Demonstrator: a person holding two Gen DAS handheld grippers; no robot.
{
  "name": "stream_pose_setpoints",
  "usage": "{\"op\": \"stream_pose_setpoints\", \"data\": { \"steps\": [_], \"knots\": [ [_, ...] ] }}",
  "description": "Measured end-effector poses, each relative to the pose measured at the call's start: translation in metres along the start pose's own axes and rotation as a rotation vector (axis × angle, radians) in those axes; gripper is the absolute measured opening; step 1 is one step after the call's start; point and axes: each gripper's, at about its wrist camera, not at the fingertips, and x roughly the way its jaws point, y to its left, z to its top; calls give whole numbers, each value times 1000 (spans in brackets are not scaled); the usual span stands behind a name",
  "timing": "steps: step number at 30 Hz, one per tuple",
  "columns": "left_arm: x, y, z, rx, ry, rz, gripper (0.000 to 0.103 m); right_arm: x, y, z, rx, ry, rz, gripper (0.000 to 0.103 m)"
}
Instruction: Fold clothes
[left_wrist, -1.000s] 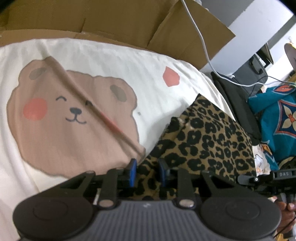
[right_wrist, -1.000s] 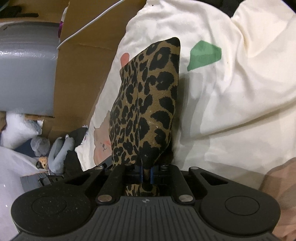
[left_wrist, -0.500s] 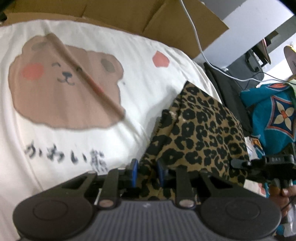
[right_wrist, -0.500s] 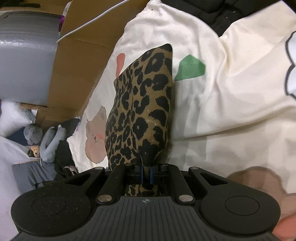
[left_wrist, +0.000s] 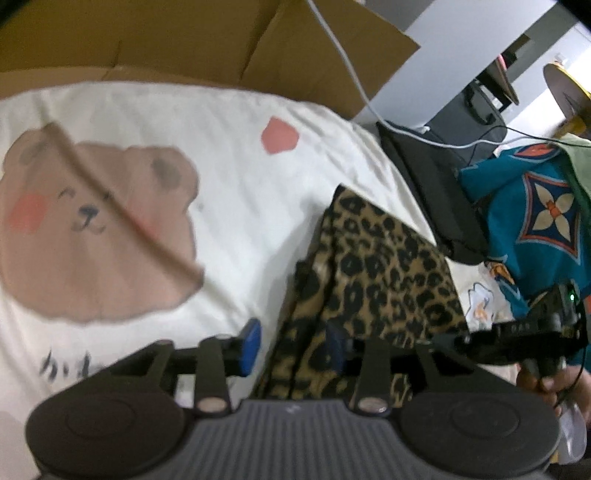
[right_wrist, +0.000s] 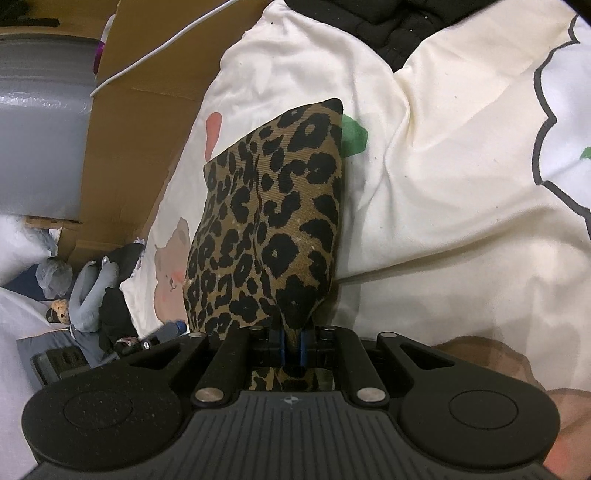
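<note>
1. Left wrist view, far left: a cream bedsheet (left_wrist: 229, 155) printed with a large brown bear face (left_wrist: 96, 229) covered the bed, with dark lettering below the bear and a pink spot (left_wrist: 279, 134) further right. Brown cardboard (left_wrist: 184, 40) lay beyond the sheet.
2. Left wrist view, centre: the left hand-held gripper (left_wrist: 291, 349) had just been opening its jaws. The blue pads stood apart; the left one (left_wrist: 250, 346) was clear over the sheet, and the edge of the leopard-print garment (left_wrist: 384, 273) lay loosely between them, released rather than pinched.
3. Left wrist view, right: the folded garment rested on the sheet, near the bed's right edge. Beyond it were a black bag (left_wrist: 432, 184), a white cable (left_wrist: 354, 74) and a teal patterned cloth (left_wrist: 535, 206). At the lower right, a person's hand held the right hand-held gripper (left_wrist: 517, 332), seen from the side.
4. Right wrist view, left: a grey bin (right_wrist: 40, 129), cardboard and a pile of clothes on the floor.
5. Right wrist view, centre: the right hand-held gripper (right_wrist: 291, 345) was clenched on a corner of the leopard-print garment (right_wrist: 273, 221), its blue pads pressing the cloth between them, and the garment stretched forward from it across the sheet.
6. Right wrist view, right: the cream sheet (right_wrist: 443, 184) lay rumpled, with a green spot (right_wrist: 354, 140) just beside the garment.
</note>
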Motion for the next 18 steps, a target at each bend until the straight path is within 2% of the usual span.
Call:
{"op": "stream_pose_setpoints", "data": {
  "steps": [1, 3, 6, 13, 15, 17, 18],
  "knots": [
    [3, -2, 2, 9, 2, -4, 47, 0, -1, 0, 3, -1, 3, 6],
    [10, -5, 7, 26, 5, -12, 58, 0, -2, -1, 8, -1, 8, 6],
    [23, -5, 12, 29, 26, -18, 59, 0, -1, -2, 8, -1, 9, 8],
    [49, 5, 21, -38, 69, -63, 65, 0, -3, -2, 6, -3, 13, 12],
    [55, 6, 24, -46, 74, -74, 68, -1, -4, -2, 15, -6, 17, 17],
    [59, 7, 27, -57, 80, -88, 70, -4, -6, -1, 30, -23, 39, 30],
    [62, 7, 29, -59, 88, -96, 73, -6, -7, -1, 34, -33, 51, 33]
  ]
}}
